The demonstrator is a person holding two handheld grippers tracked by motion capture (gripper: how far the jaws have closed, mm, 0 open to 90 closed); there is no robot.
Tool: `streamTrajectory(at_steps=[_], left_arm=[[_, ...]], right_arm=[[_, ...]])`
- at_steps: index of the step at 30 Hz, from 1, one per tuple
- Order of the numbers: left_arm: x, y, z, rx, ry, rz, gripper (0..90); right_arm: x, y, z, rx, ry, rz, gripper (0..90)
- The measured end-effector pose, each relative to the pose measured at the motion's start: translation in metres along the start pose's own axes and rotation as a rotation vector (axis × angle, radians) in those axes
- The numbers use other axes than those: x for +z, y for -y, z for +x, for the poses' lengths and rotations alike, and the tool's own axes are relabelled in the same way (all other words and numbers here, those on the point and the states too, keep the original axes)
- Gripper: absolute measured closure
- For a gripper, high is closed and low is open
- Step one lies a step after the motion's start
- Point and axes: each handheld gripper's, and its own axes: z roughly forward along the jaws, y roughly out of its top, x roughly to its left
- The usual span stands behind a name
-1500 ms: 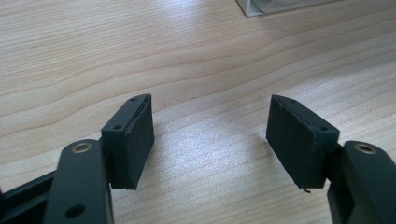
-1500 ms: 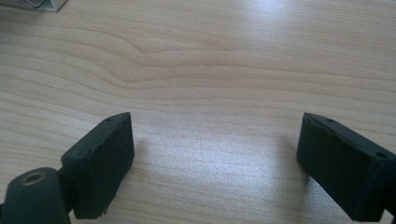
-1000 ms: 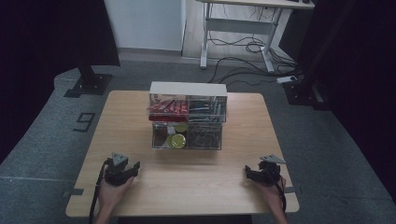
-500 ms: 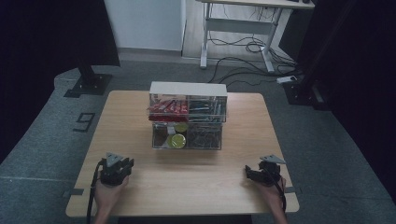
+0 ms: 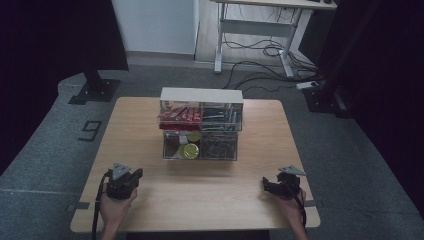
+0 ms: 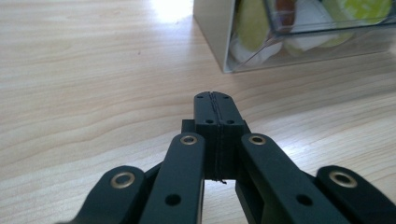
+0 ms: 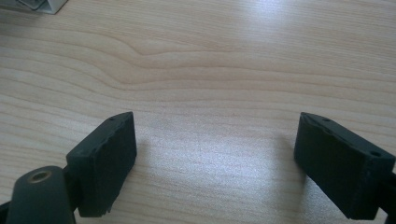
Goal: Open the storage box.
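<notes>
Clear organizer [image 5: 201, 131] mid-table, bare wood [image 5: 200, 192] toward near edge

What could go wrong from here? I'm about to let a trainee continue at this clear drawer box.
The left gripper is shut on nothing, so it would likely shove the clear drawer box rather than grip it. The box stands stacked two tiers high and may slide or tip if pushed. The right gripper is open, far away.
</notes>
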Motion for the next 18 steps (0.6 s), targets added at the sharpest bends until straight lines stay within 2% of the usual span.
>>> streamTrajectory(at_steps=[6, 18], left_arm=[[-0.008, -0.008, -0.003, 0.002, 0.009, -0.023, 90.0], [-0.015, -0.019, -0.007, 0.002, 0.041, -0.039, 90.0]], right_arm=[[0.000, 0.000, 0.000, 0.001, 0.002, 0.000, 13.7], [0.000, 0.000, 0.000, 0.003, 0.005, 0.000, 13.7]])
